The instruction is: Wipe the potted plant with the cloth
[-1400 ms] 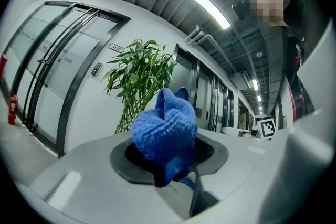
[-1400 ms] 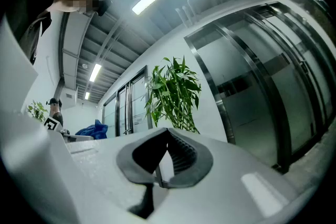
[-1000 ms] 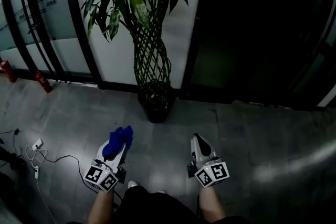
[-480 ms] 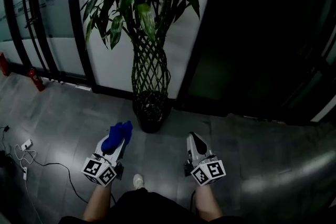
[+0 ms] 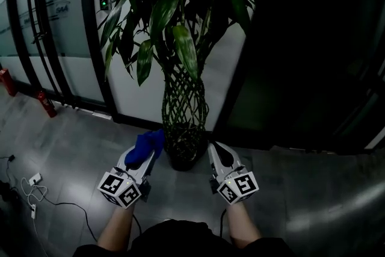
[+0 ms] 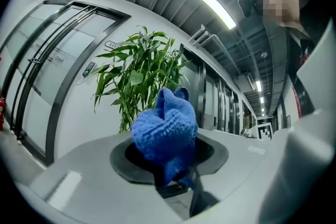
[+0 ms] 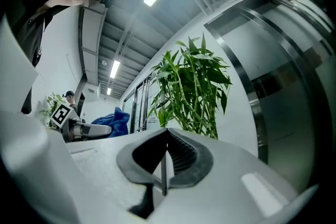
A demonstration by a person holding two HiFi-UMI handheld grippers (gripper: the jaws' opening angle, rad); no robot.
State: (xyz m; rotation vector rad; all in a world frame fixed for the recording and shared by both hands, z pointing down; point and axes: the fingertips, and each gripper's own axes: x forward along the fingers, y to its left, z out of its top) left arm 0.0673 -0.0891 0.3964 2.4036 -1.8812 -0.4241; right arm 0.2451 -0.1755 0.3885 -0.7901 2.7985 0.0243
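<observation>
Well, my left gripper is clamped on the blue cloth, which bunches up out of the jaws in the middle of the left gripper view. My right gripper has its jaws pressed together with nothing between them.

In the head view both grippers sit low in the frame, one on each side of the dark pot at bottom centre. The cloth shows just left of the pot's rim, and I cannot tell whether it brushes it. Above the pot the woven stem rises through the middle of the frame. The leaves spread across the upper half, well above both of my grippers. In the left gripper view the foliage stands behind the cloth, apart from it.

As I judge it, the only part of the task that is done is the preparation: the cloth is in my grip and I am up close to the potted plant. No leaf is under the cloth, so the wiping has not begun and every leaf is left to do. From here I would need to raise the left gripper to the foliage. The empty right gripper could steady a leaf from beneath while the cloth passes over it.
</observation>
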